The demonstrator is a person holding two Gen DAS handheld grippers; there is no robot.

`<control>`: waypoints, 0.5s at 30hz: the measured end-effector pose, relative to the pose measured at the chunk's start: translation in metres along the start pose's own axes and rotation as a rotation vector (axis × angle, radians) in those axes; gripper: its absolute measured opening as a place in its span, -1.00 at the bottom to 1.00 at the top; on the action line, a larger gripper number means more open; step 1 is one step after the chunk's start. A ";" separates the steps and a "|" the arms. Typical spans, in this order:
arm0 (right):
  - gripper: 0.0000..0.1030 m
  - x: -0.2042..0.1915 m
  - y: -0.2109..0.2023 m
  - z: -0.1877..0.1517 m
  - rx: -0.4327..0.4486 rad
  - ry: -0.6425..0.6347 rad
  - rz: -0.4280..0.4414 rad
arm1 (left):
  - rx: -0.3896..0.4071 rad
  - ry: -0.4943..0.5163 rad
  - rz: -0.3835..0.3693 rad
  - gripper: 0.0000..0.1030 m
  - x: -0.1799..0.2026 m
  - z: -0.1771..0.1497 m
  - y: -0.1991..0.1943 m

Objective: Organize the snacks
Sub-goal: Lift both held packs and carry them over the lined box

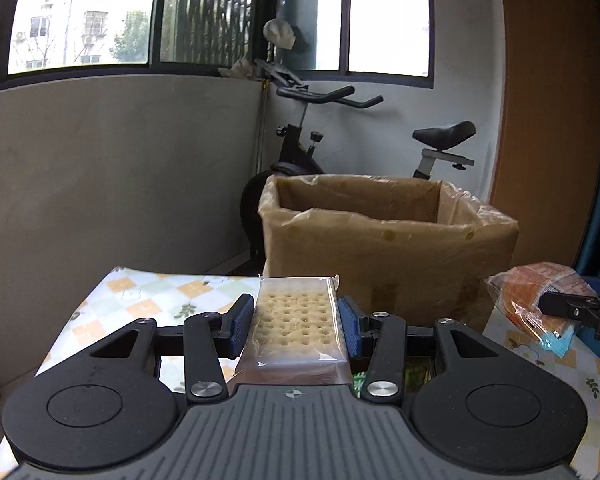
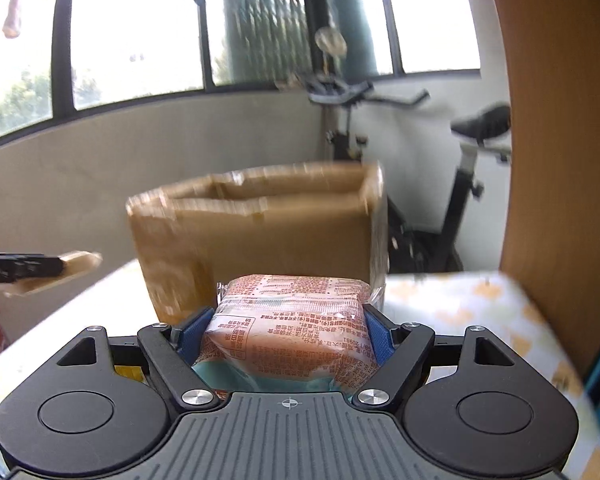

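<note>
Clear-wrapped cracker pack [image 1: 296,320] and orange snack pack [image 2: 290,328] sit clamped between fingers [image 1: 240,320].

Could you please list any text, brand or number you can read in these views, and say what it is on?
Orange snack packet in the right tool: dense small print, appears upside down; not reliably legible.
Cracker pack in the left tool: clear wrapper, no text visible.
Cardboard box: no print visible.

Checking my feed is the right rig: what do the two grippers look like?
Both match: the left gripper and right gripper have black linkage arms with silver screws, blue ribbed pads, a grey ribbed body with a crosshair mark, and round black discs on each side.
</note>
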State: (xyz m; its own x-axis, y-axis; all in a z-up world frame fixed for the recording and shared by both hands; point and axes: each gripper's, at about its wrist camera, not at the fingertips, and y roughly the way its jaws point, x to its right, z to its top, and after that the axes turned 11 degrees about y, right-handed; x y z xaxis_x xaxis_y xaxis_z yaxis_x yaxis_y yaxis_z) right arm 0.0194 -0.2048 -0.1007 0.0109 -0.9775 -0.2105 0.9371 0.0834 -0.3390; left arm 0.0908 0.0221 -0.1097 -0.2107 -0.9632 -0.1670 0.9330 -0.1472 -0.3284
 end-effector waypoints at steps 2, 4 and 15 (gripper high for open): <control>0.45 -0.003 -0.003 0.019 0.024 -0.012 0.022 | 0.027 0.018 -0.007 -0.05 0.006 0.016 0.002; 0.45 -0.006 -0.003 0.037 0.047 -0.022 0.040 | 0.047 0.020 -0.017 -0.05 0.007 0.030 0.005; 0.45 -0.015 0.058 0.118 0.134 -0.094 -0.006 | 0.053 -0.036 -0.058 -0.05 0.011 0.083 0.060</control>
State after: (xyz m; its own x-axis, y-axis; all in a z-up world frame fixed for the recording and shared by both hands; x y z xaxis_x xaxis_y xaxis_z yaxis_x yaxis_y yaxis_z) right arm 0.1148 -0.2078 -0.0094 0.0323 -0.9923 -0.1196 0.9754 0.0574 -0.2130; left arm 0.1685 -0.0161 -0.0538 -0.2553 -0.9600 -0.1154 0.9339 -0.2139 -0.2865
